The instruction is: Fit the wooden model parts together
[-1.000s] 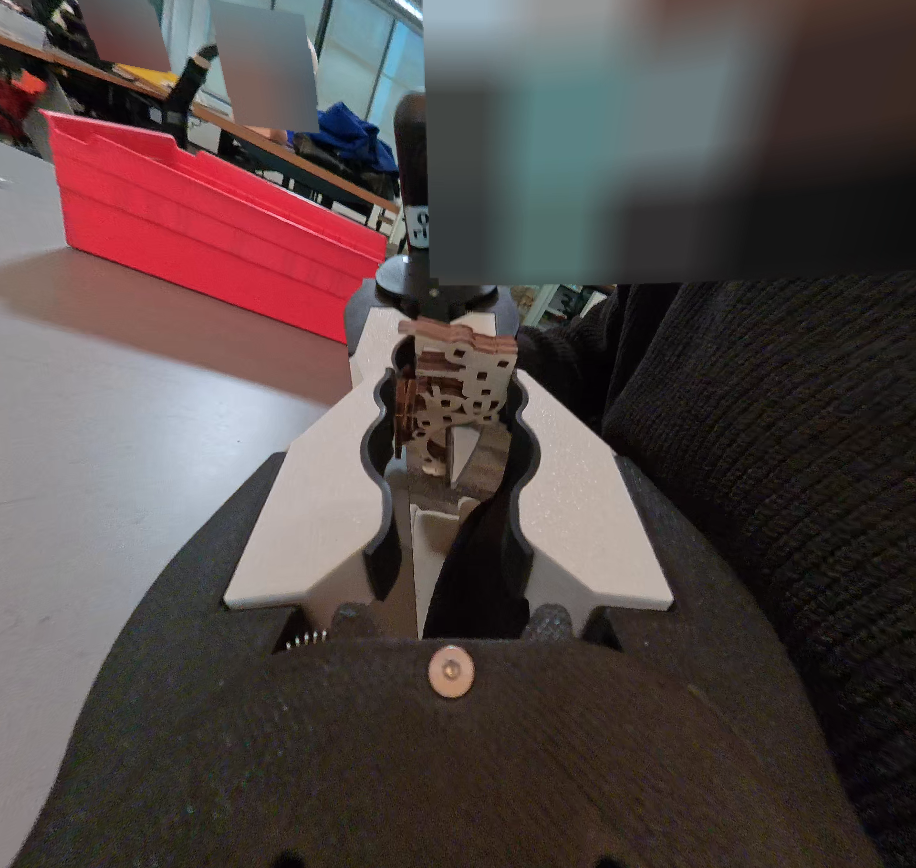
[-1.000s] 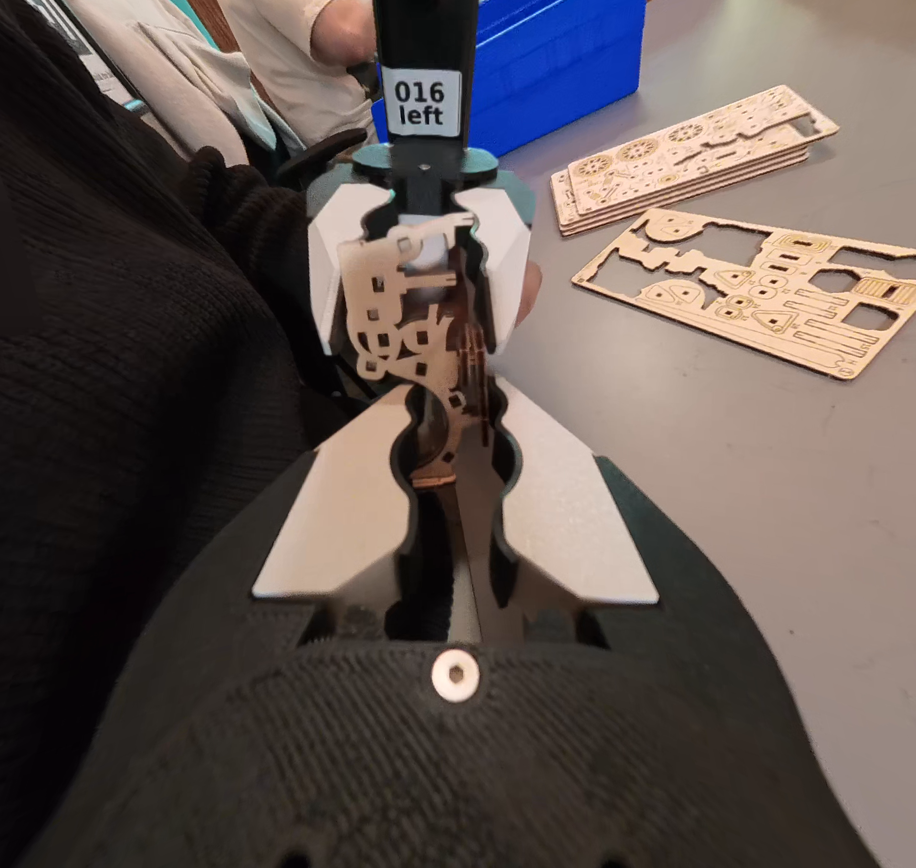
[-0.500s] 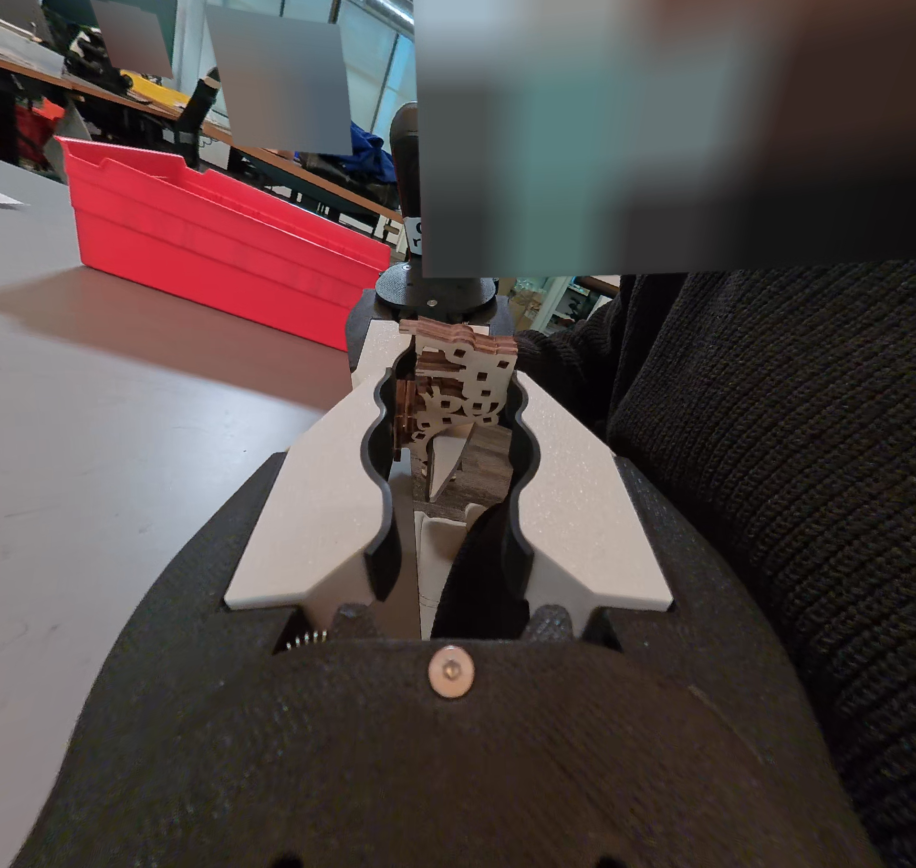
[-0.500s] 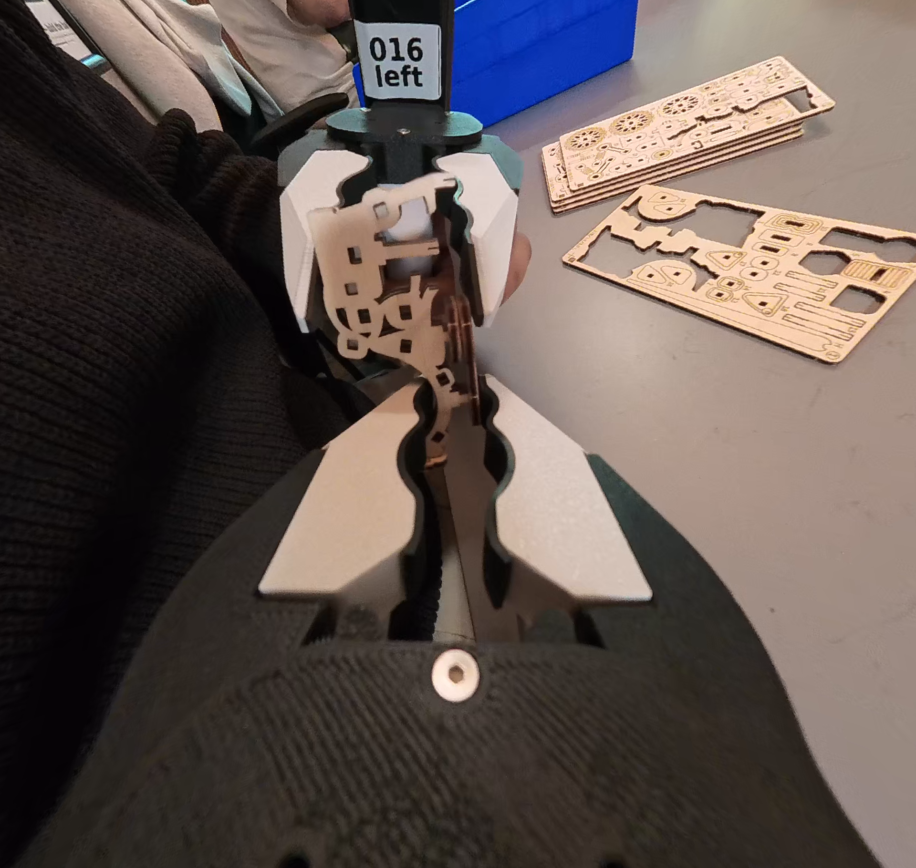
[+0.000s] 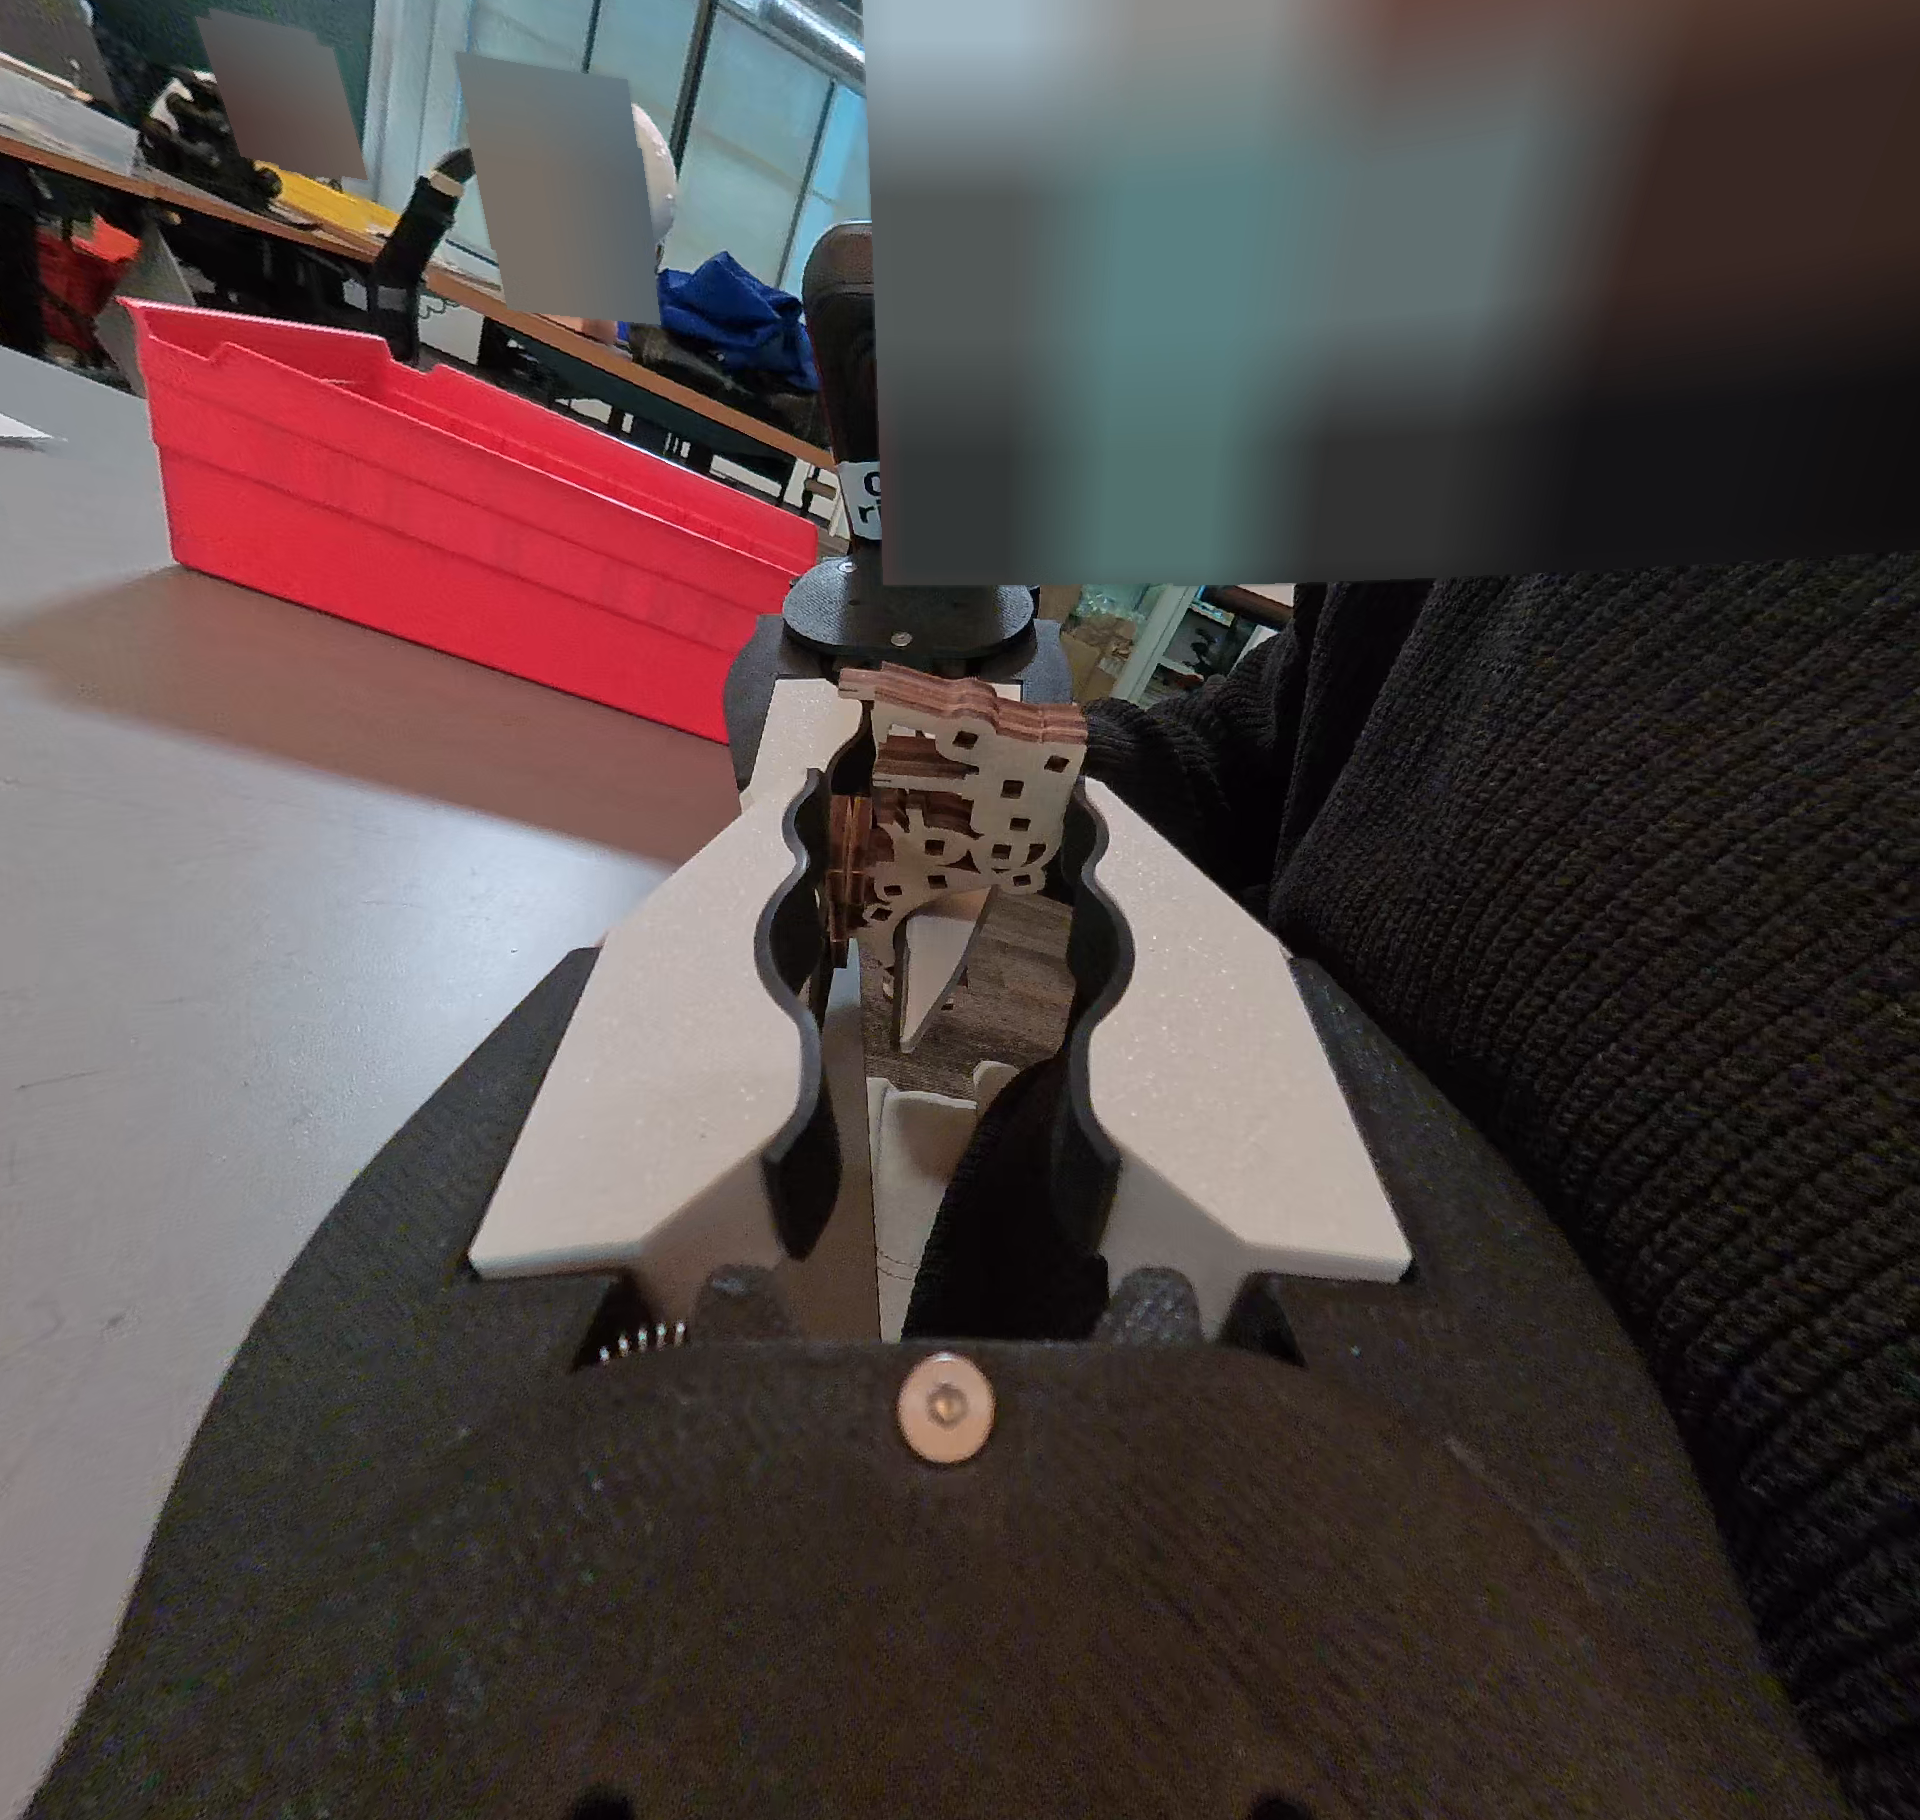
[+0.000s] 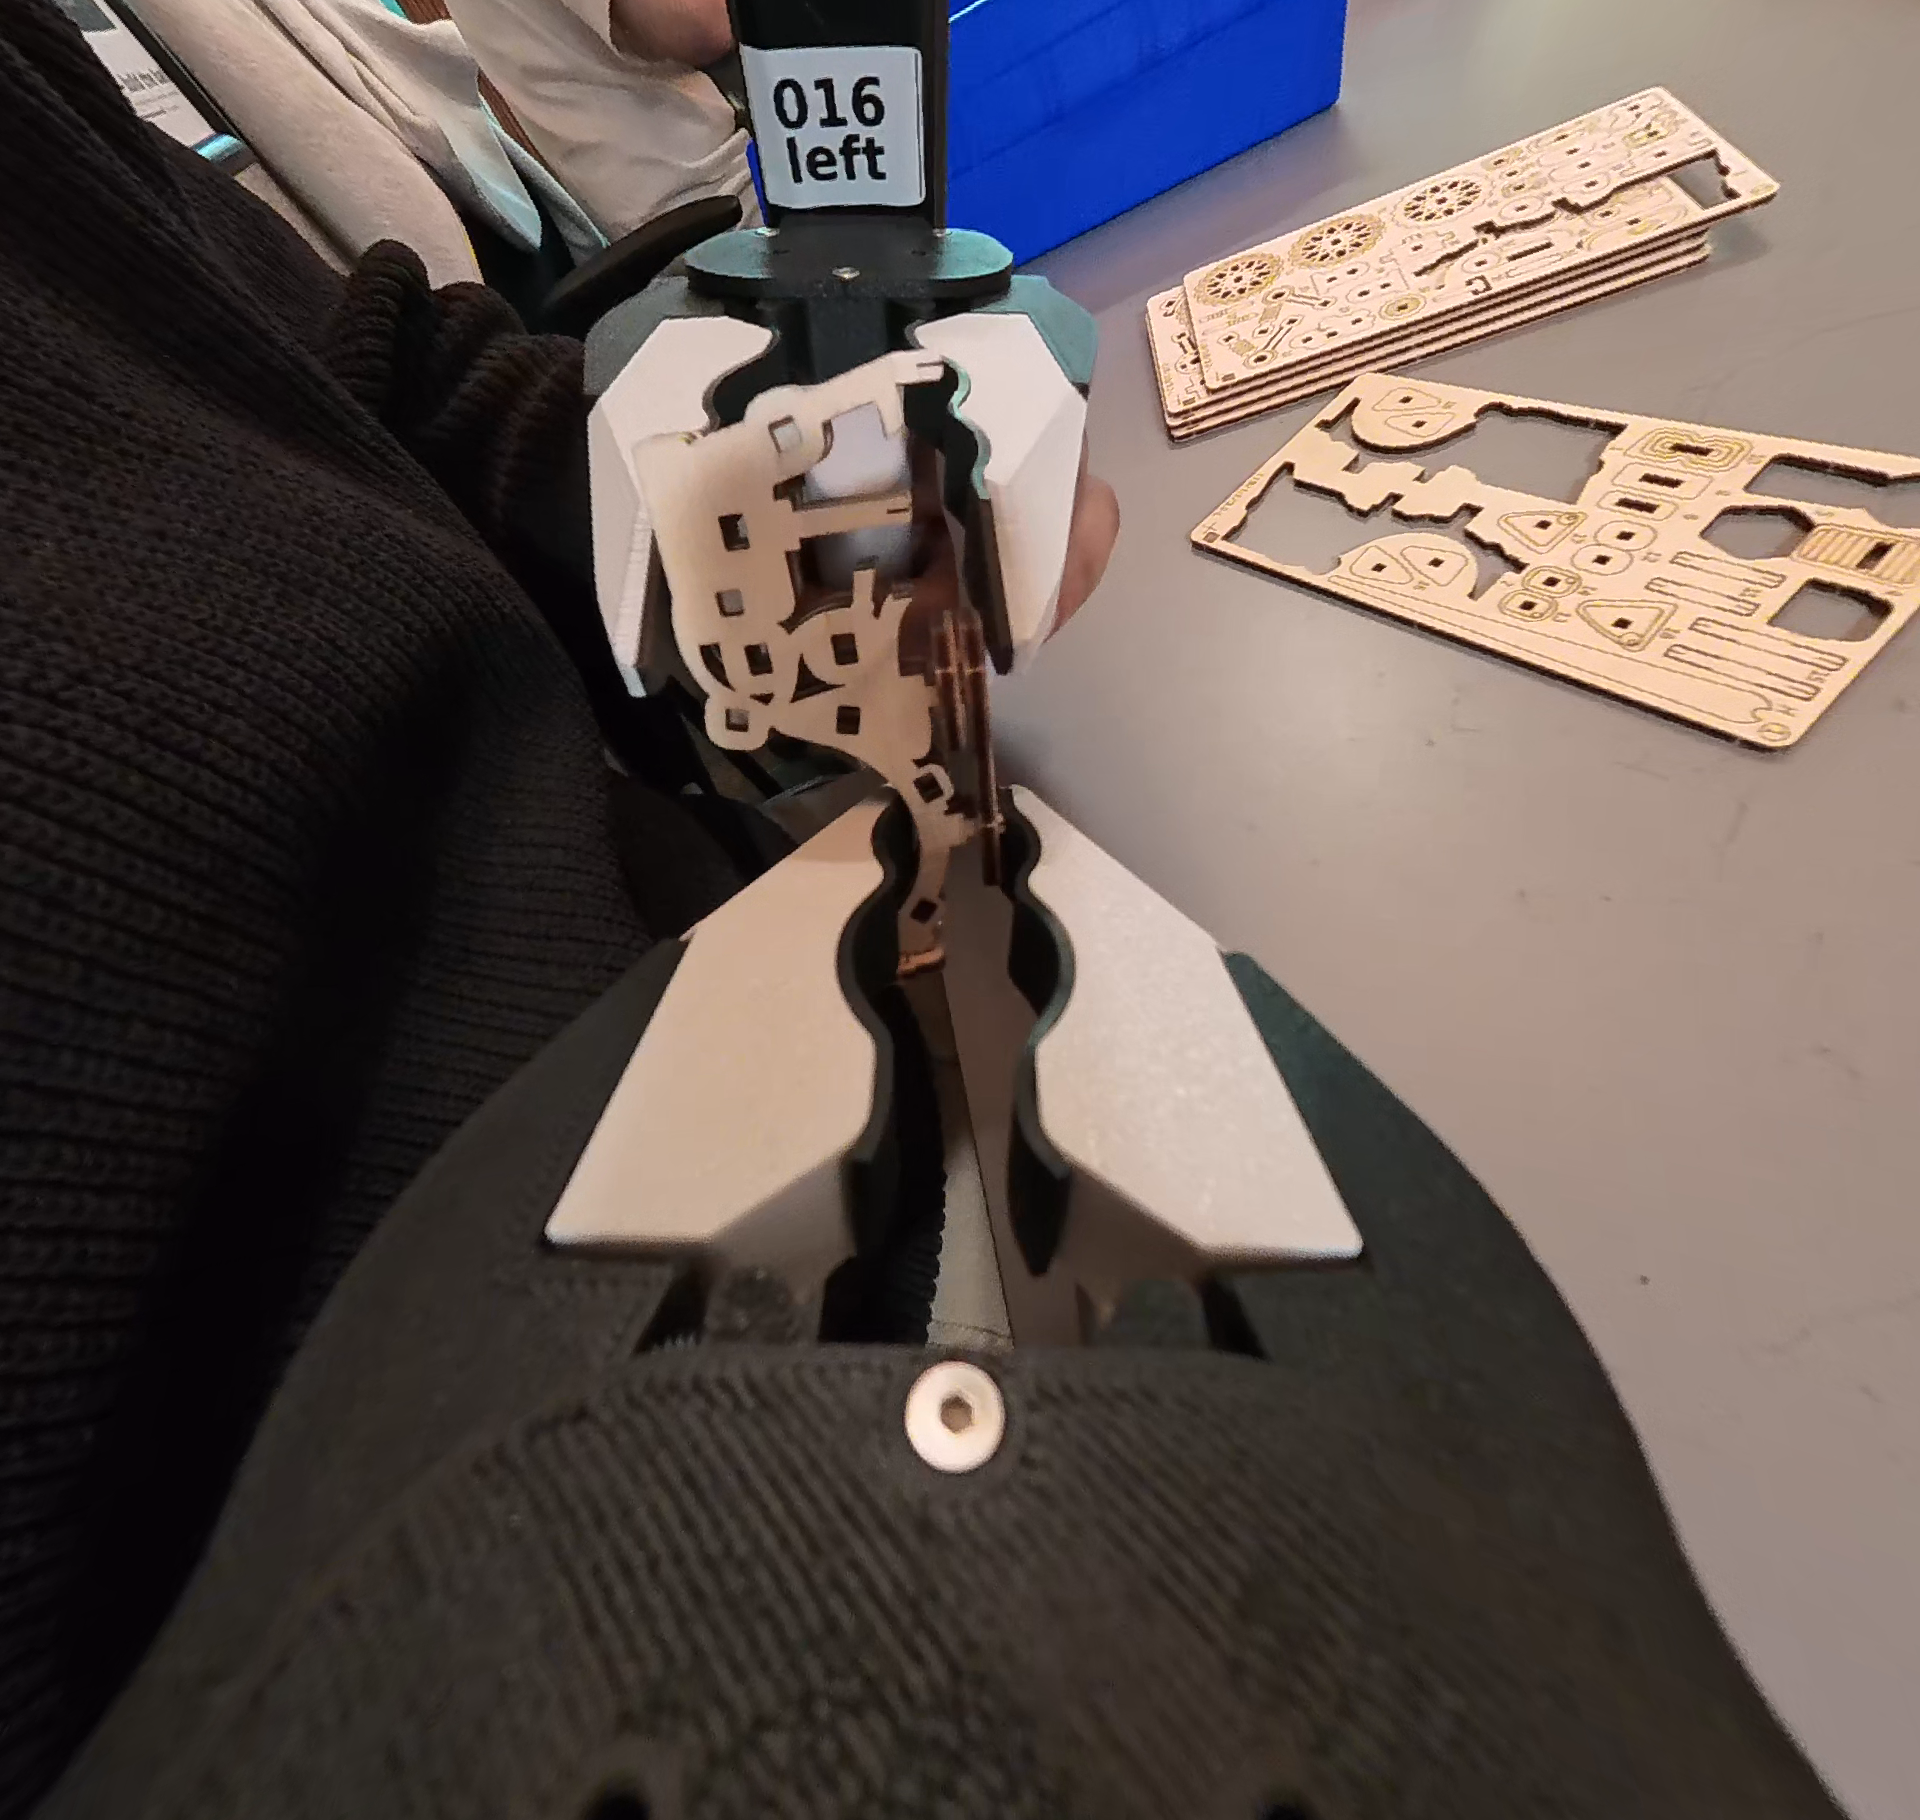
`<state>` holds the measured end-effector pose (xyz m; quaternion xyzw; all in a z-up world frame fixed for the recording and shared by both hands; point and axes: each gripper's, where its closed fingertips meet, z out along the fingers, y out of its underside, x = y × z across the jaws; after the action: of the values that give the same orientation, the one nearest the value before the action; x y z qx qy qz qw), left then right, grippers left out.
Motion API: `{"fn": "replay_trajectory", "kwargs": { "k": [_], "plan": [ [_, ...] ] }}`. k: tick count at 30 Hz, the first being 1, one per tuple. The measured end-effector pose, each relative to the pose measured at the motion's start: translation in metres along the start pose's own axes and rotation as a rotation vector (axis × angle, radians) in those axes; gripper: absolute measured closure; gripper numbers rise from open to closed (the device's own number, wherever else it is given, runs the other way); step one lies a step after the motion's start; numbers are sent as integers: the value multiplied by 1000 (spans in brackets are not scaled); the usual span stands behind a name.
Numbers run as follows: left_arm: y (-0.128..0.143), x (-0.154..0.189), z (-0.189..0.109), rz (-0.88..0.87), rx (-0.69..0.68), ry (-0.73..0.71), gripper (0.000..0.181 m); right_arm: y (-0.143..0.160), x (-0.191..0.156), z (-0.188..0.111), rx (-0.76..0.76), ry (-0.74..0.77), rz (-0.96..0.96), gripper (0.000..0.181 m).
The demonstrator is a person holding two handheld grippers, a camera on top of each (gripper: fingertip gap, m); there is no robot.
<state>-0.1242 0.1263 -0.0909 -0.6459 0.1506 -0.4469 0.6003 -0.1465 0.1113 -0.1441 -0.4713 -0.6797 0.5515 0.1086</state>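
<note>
Right wrist view: both the right gripper point(image 6: 951, 835) and left gripper point(image 6: 831, 513) pinch the wooden model point(image 6: 821, 617) off the tabletop point(image 6: 1351, 939), beside punched sheets point(image 6: 1558, 565), a sheet stack point(image 6: 1455, 253) and a blue bin point(image 6: 1143, 56).

Both grippers are meeting nose to nose above the table point(image 6: 1558, 1043), close in front of the person's sweater point(image 6: 260, 731): the right gripper point(image 6: 951, 851) and left gripper point(image 5: 940, 814) are each pinching one end of the wooden model assembly point(image 6: 821, 617) between them. In the right wrist view, a punched-out part sheet point(image 6: 1579, 565) is lying on the table to the right, with a stack of part sheets point(image 6: 1455, 253) just behind it and a storage bin point(image 6: 1143, 56) sitting behind that. In the left wrist view, another bin point(image 5: 436, 492) is sitting on the table far left, behind the grippers.
</note>
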Motion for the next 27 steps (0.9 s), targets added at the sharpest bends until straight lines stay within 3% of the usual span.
{"fn": "replay_trajectory", "kwargs": {
  "k": [6,8,27],
  "plan": [
    [0,0,0,7,-2,-1,138,1,5,0,4,29,2,156],
    [0,0,0,19,-4,-11,138,1,3,0,3,15,11,164],
    [-1,-3,0,24,-1,-36,137,1,3,1,-16,32,23,167]
  ]
}}
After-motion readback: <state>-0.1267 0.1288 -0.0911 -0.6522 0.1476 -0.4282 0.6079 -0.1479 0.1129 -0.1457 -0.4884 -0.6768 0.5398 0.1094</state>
